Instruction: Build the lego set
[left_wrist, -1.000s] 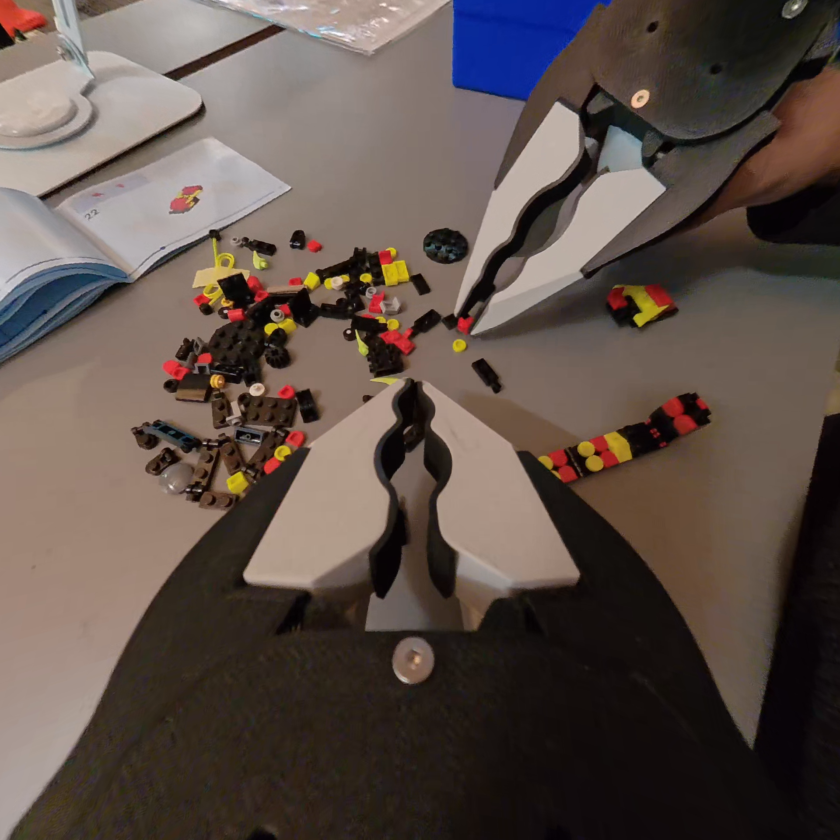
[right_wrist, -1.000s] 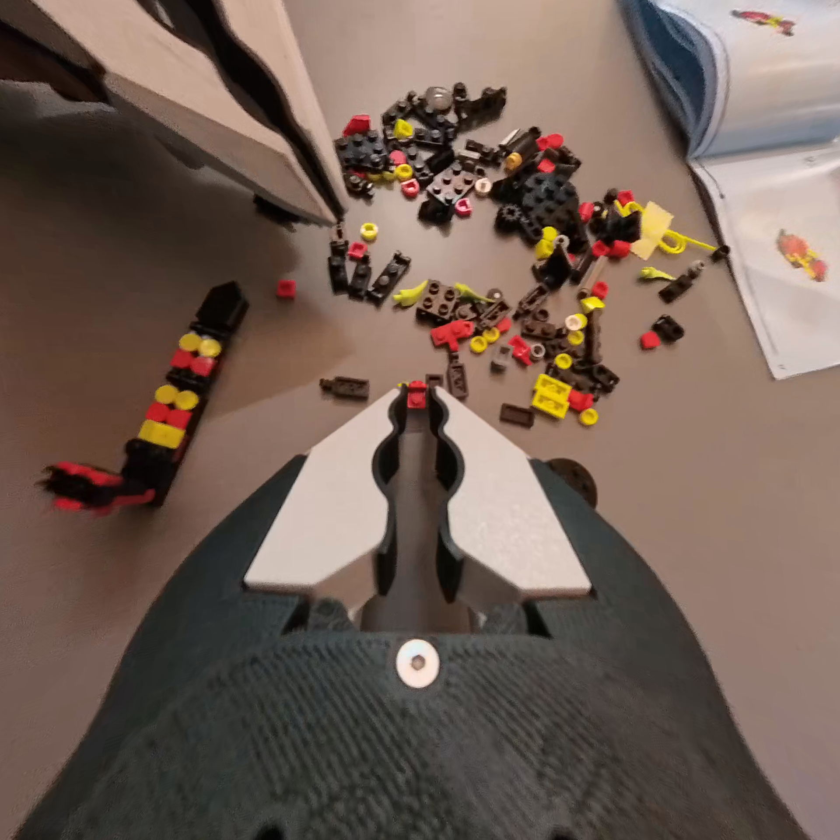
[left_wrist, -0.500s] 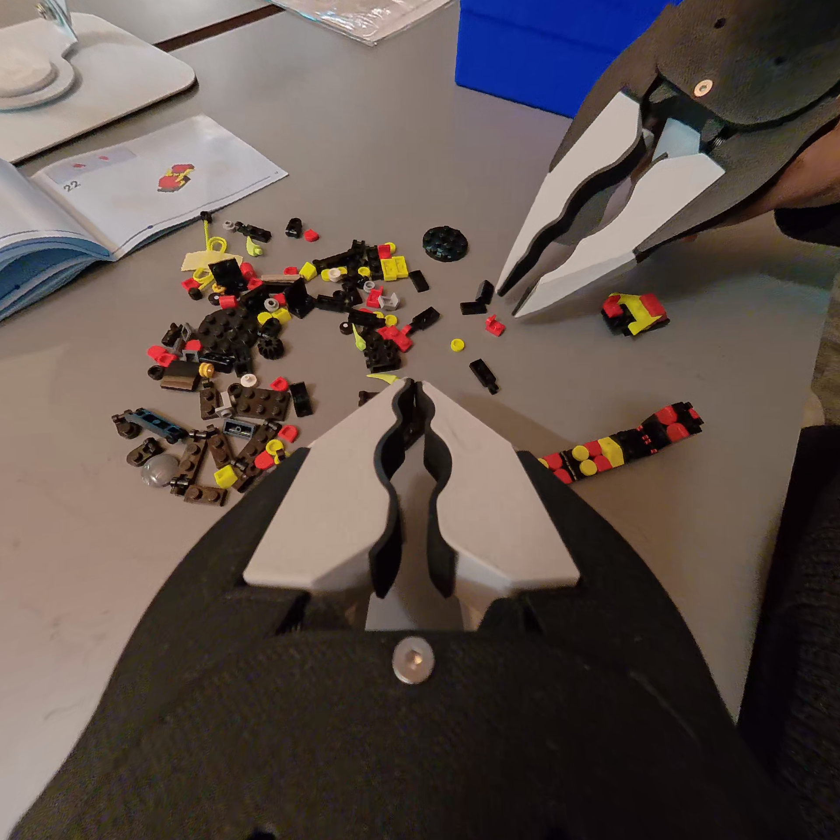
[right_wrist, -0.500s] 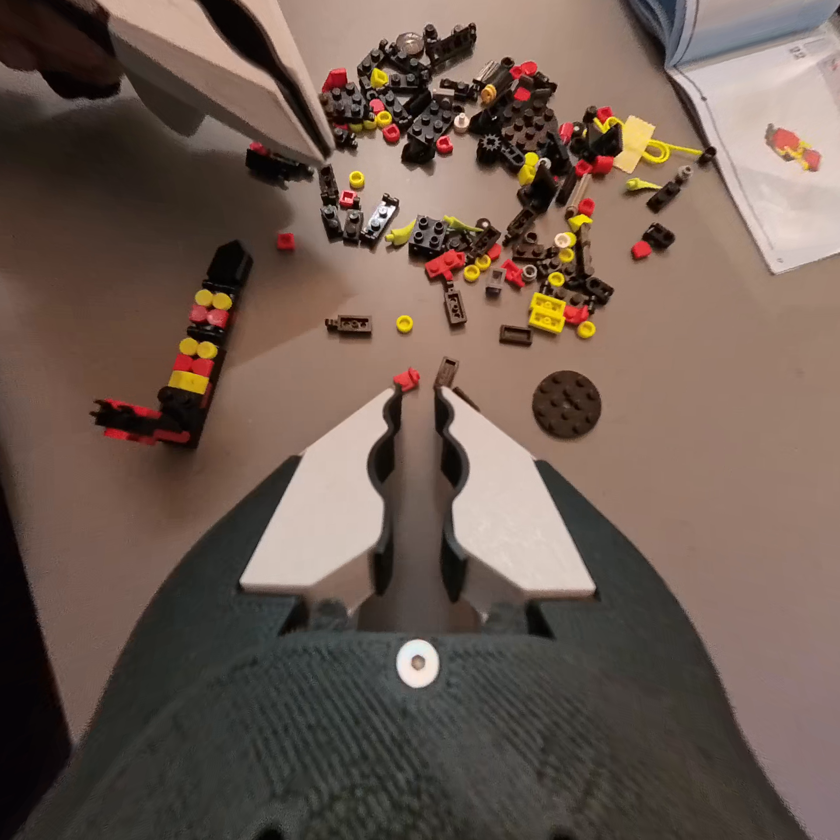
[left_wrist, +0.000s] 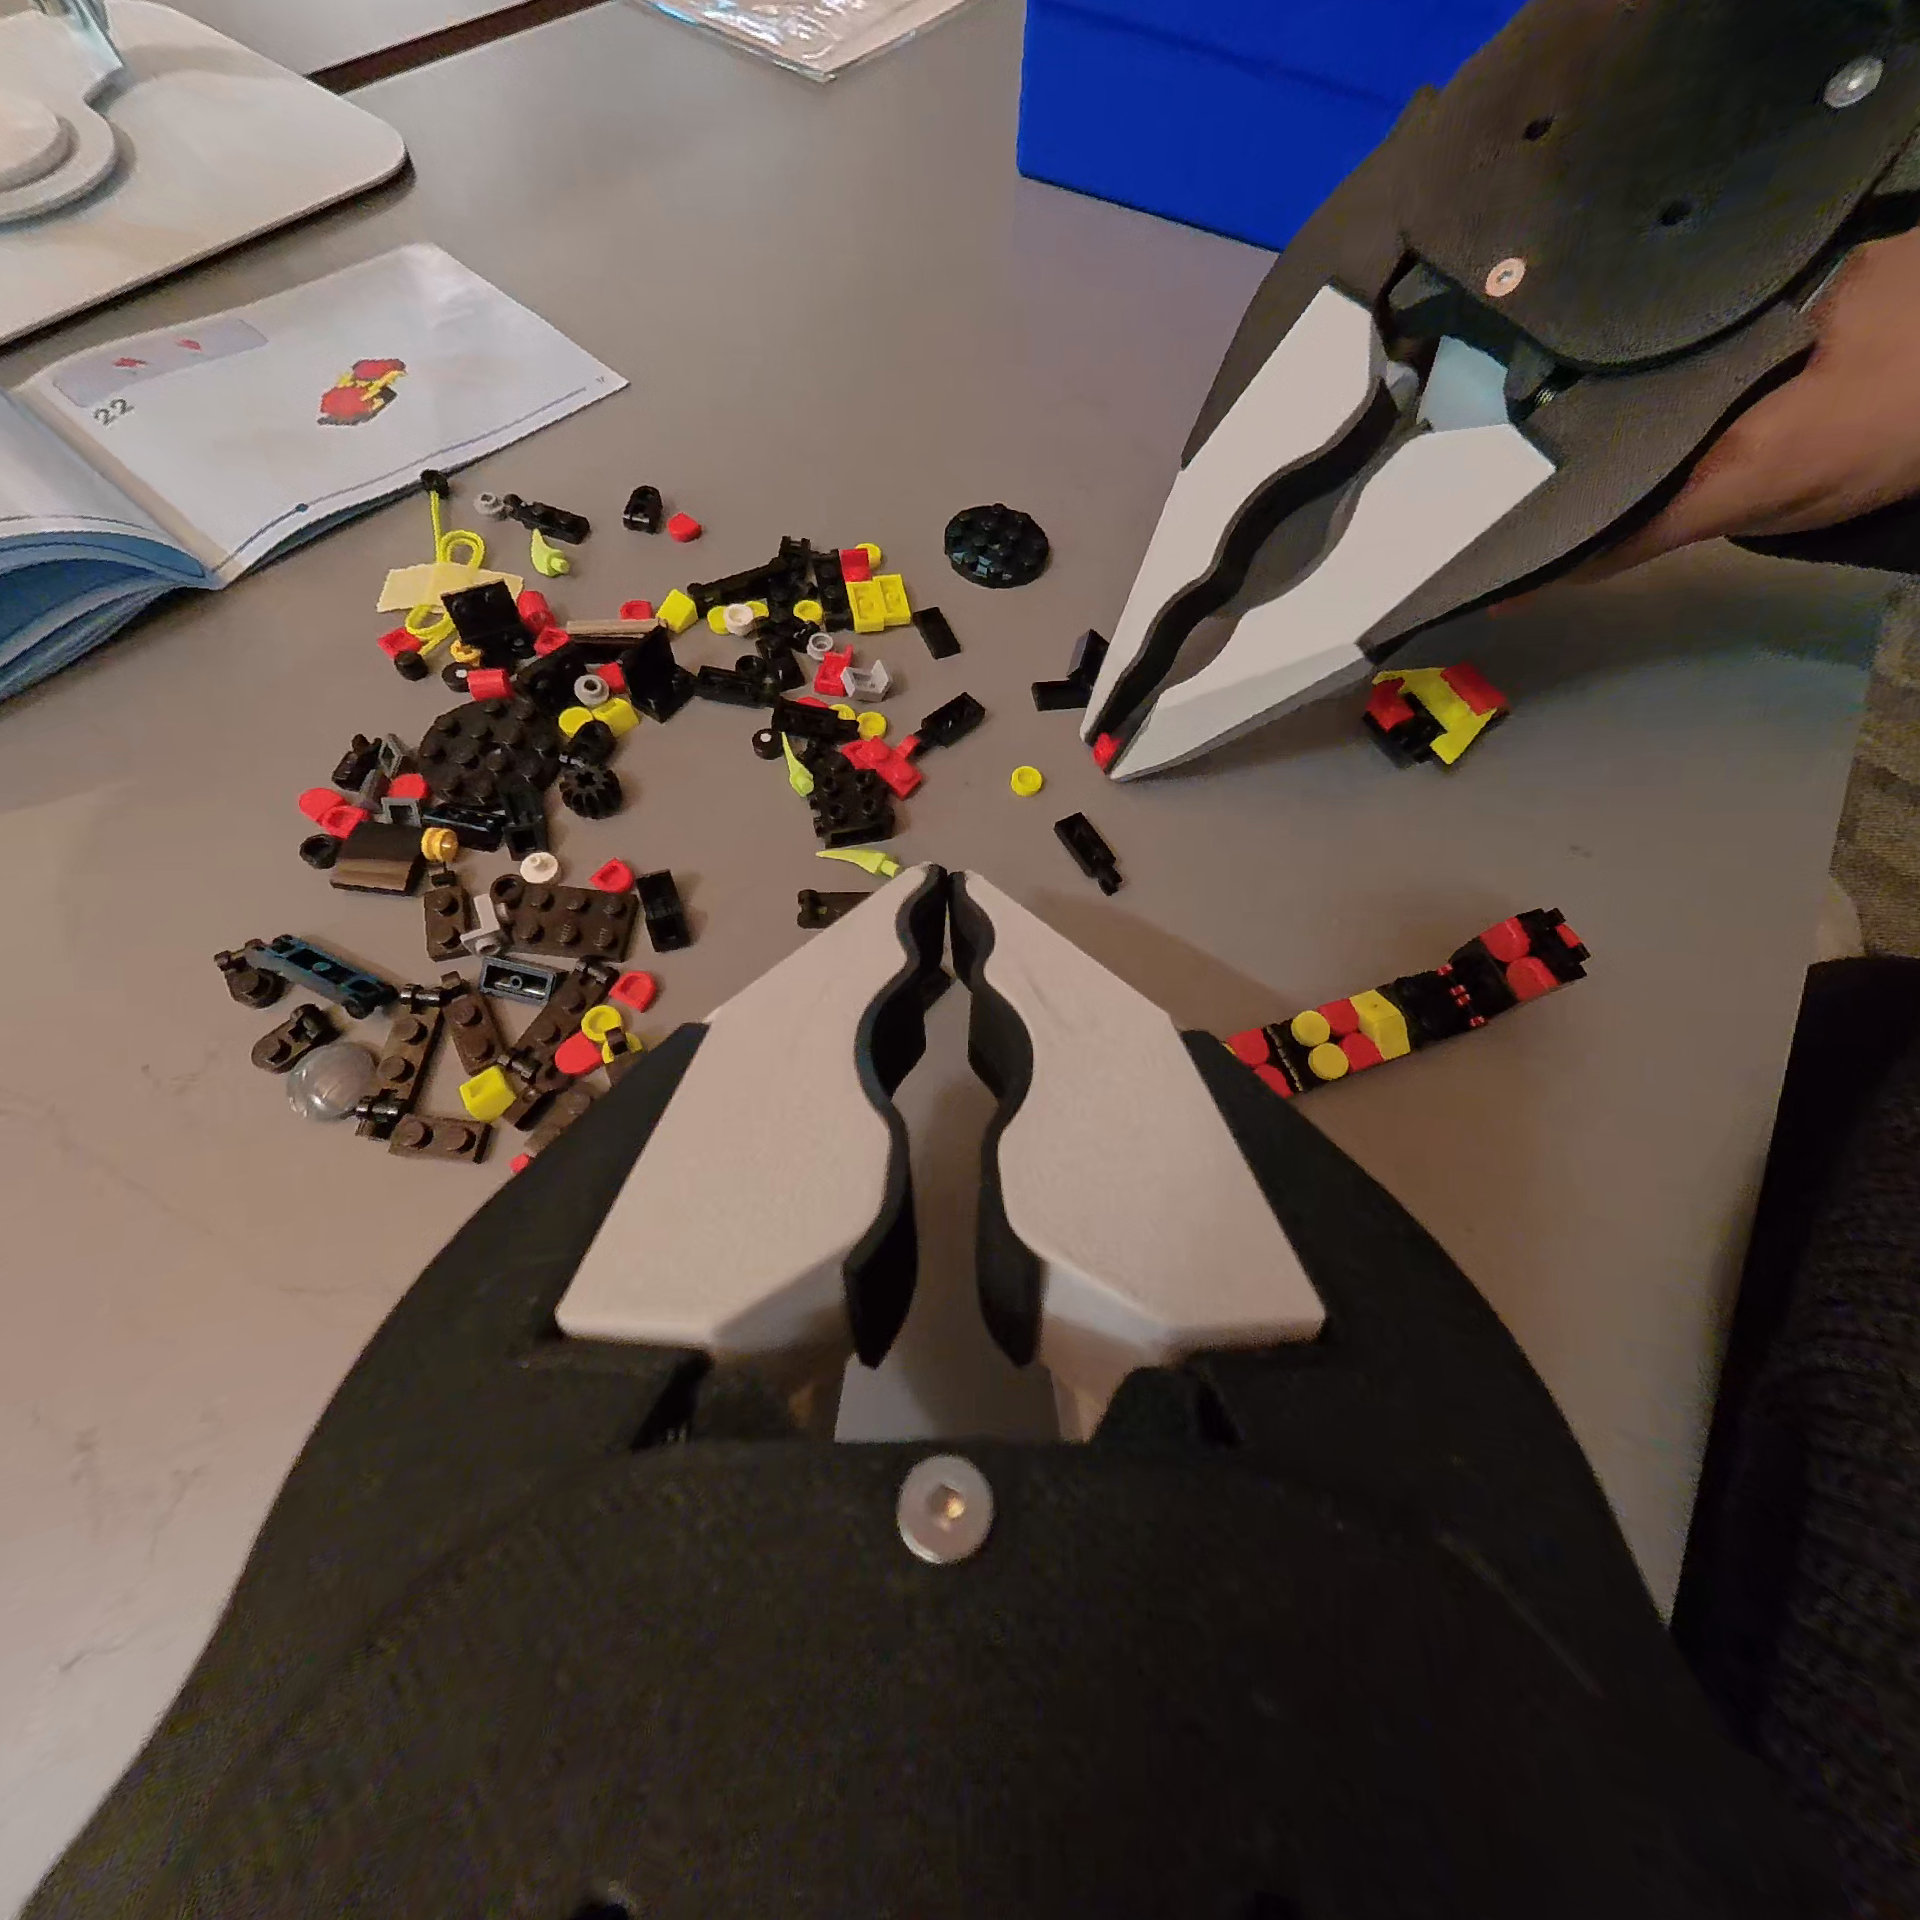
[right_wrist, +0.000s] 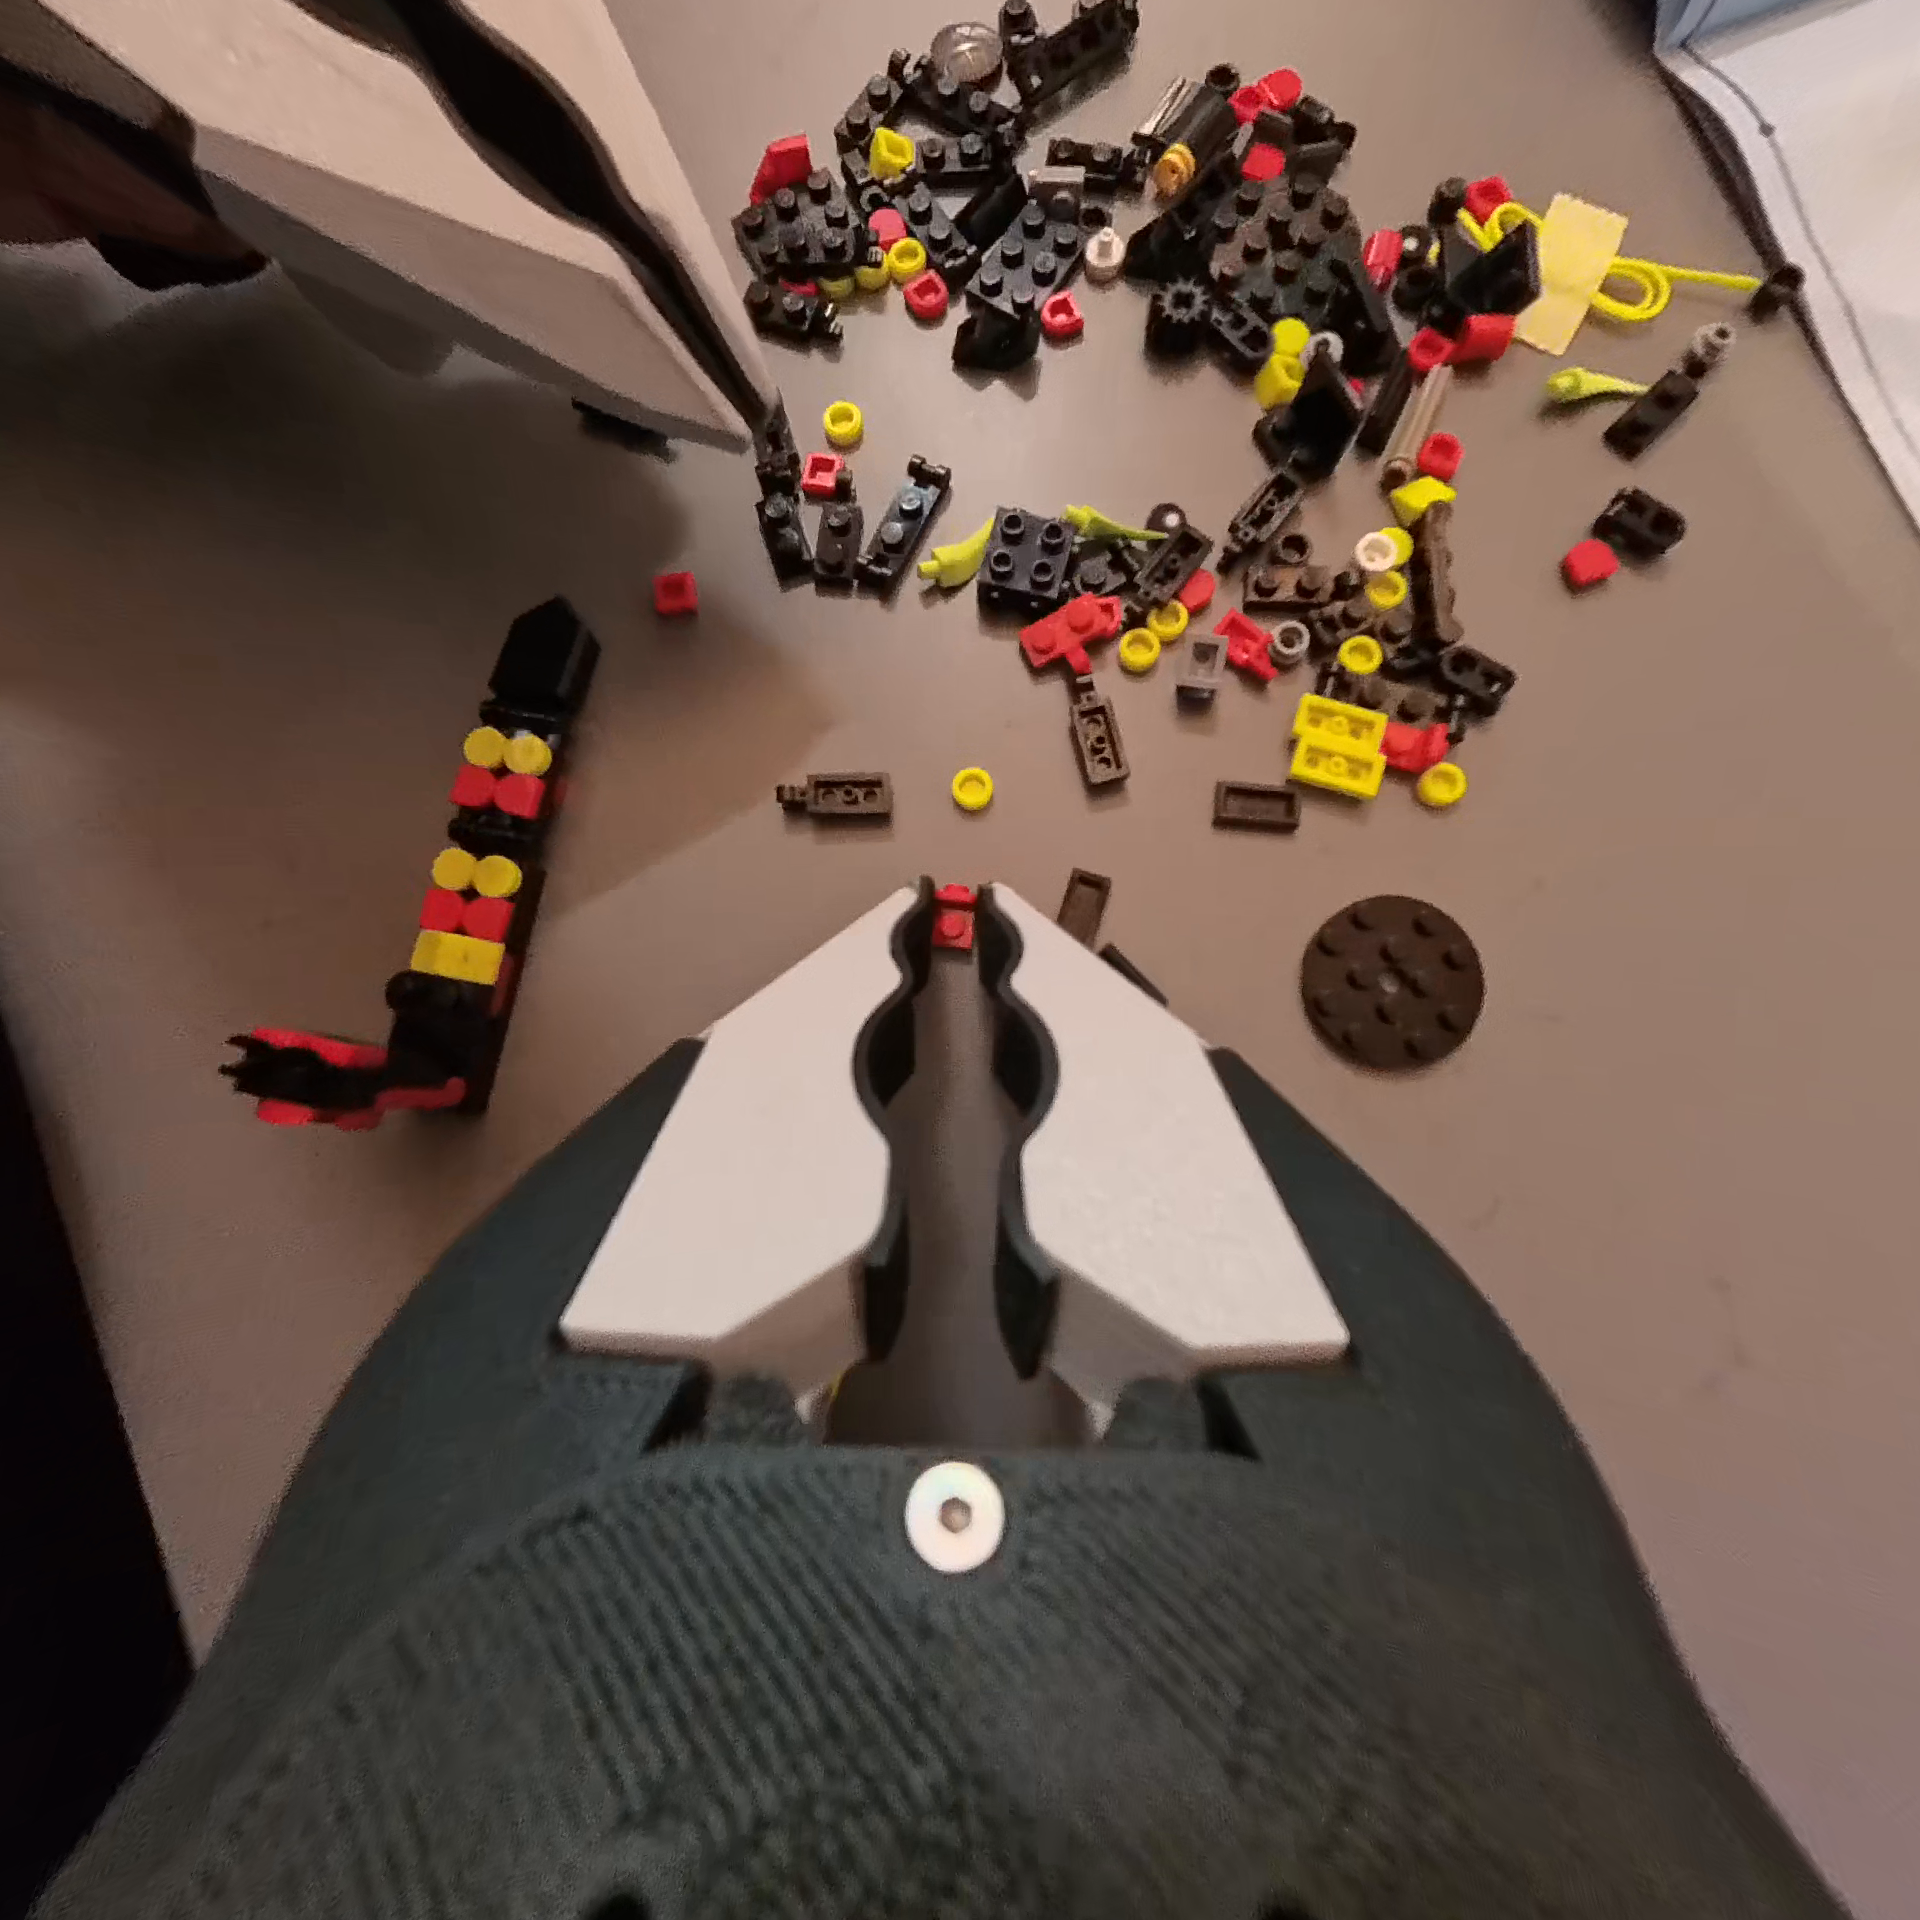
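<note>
A pile of loose black, red and yellow lego pieces (left_wrist: 623, 748) lies on the grey table (left_wrist: 831, 312); it also shows in the right wrist view (right_wrist: 1195, 364). My right gripper (right_wrist: 953, 899) is shut on a small red piece (right_wrist: 953, 916) at the table surface; it shows in the left wrist view (left_wrist: 1107, 753) too. My left gripper (left_wrist: 945, 883) is shut with nothing seen in it, just near of the pile. A long black strip build with red and yellow studs (left_wrist: 1403, 1013) lies to its right. A small red-yellow-black build (left_wrist: 1439, 712) sits under the right gripper.
A round black plate (right_wrist: 1392, 982) lies right of my right gripper. An open instruction booklet (left_wrist: 312, 416) lies far left, a white stand base (left_wrist: 156, 177) behind it. A blue box (left_wrist: 1195, 114) and a plastic bag (left_wrist: 810, 26) are at the far edge. One gripper's finger ends stand about 8 cm off the other's. The round black plate (right_wrist: 1392, 982) lies some 7 cm from my right tips, 15 cm from my left tips. It is also in sight in the left wrist view (left_wrist: 1008, 529).
My right gripper let go of the small red piece and lifted half a second ago. It has now come back down and shut on it. My left gripper stayed shut.
</note>
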